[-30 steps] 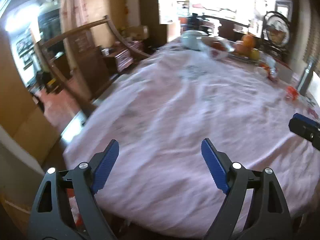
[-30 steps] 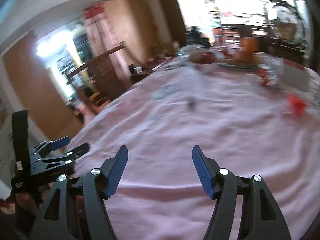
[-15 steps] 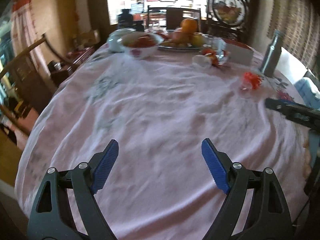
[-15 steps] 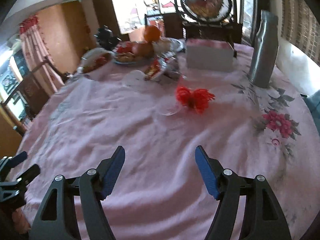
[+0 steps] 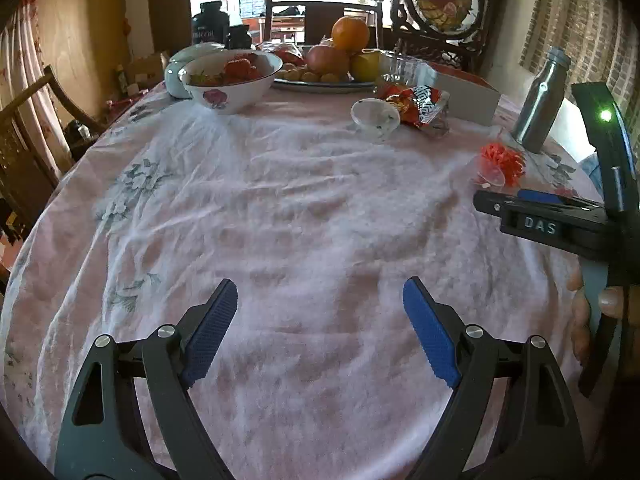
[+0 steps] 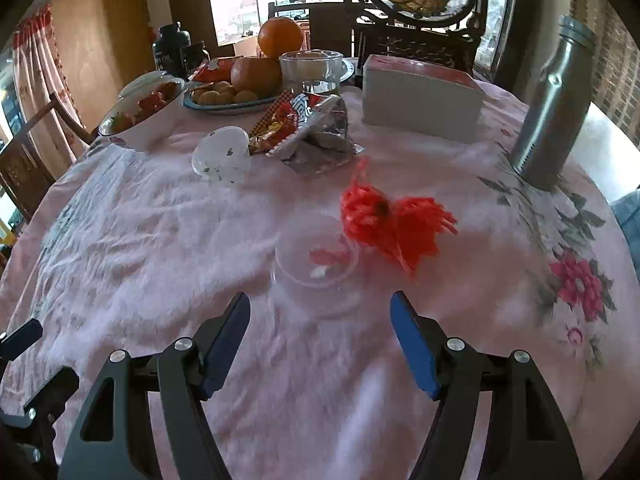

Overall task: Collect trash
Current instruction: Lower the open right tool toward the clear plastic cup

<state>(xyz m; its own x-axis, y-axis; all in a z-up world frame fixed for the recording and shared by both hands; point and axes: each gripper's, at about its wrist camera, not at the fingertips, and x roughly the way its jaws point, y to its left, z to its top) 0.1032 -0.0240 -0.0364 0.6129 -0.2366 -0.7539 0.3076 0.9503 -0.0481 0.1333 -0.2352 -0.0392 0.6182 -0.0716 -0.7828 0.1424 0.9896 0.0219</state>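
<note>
A red net scrap (image 6: 392, 224) lies on the pink tablecloth (image 6: 160, 248), touching a clear plastic lid (image 6: 316, 264). My right gripper (image 6: 320, 320) hovers open just short of the lid, with nothing between its blue pads. Farther back lie a torn snack wrapper (image 6: 304, 120) and a clear plastic cup (image 6: 220, 156) on its side. My left gripper (image 5: 320, 312) is open and empty over bare cloth at the table's near middle. From there the net scrap (image 5: 502, 160), wrapper (image 5: 418, 106) and cup (image 5: 374, 116) lie far right, with the right gripper (image 5: 500, 198) beside the scrap.
A bowl of strawberries (image 5: 230, 80), a fruit plate (image 5: 332, 80), a white box (image 6: 420, 96) and a tall metal bottle (image 6: 552, 100) stand along the far and right side. A wooden chair (image 5: 28, 120) is at the left edge. A hand (image 5: 584, 320) grips the right tool.
Both views have swung from the table's left side and the room toward its far right. Both grippers moved in over the cloth, and the net scrap and lid now lie close before the right one.
</note>
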